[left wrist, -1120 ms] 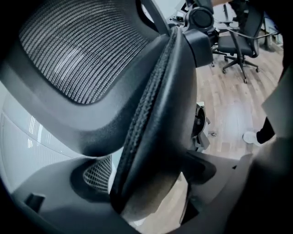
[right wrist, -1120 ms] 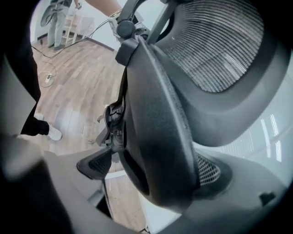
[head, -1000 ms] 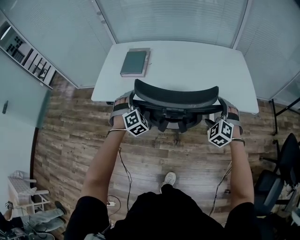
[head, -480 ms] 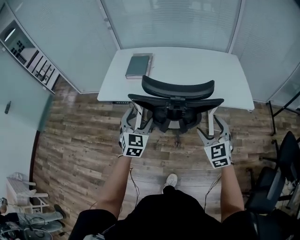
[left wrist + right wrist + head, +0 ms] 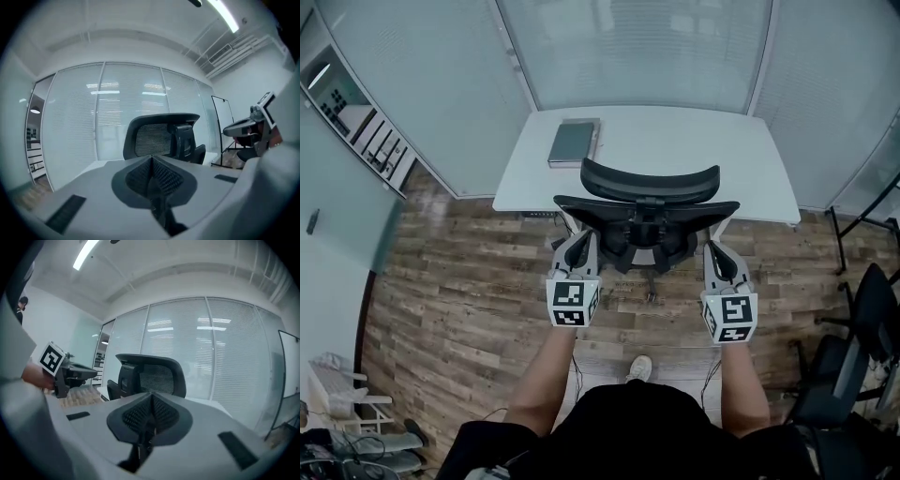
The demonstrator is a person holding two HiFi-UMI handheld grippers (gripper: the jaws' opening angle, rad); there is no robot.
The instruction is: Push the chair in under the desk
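Head view: black curved-back chair (image 5: 649,185) at desk (image 5: 675,141) (left hand-held gripper (image 5: 581,242), right hand-held gripper (image 5: 719,251): just clenched empty).

the chair (image 5: 649,202) stands at your 12 o'clock, its back at the near edge of the desk (image 5: 741,155) beyond it. on the desk, a notebook (image 5: 573,142) lies at 11 o'clock. your left gripper (image 5: 578,241) sits just before the chair at 11, your right gripper (image 5: 718,251) at 1. another chair (image 5: 870,314) stands at 3 o'clock.

The chair (image 5: 152,139) is backed in black mesh, the desk (image 5: 675,141) smooth matt white, the floor (image 5: 459,281) grainy wood.
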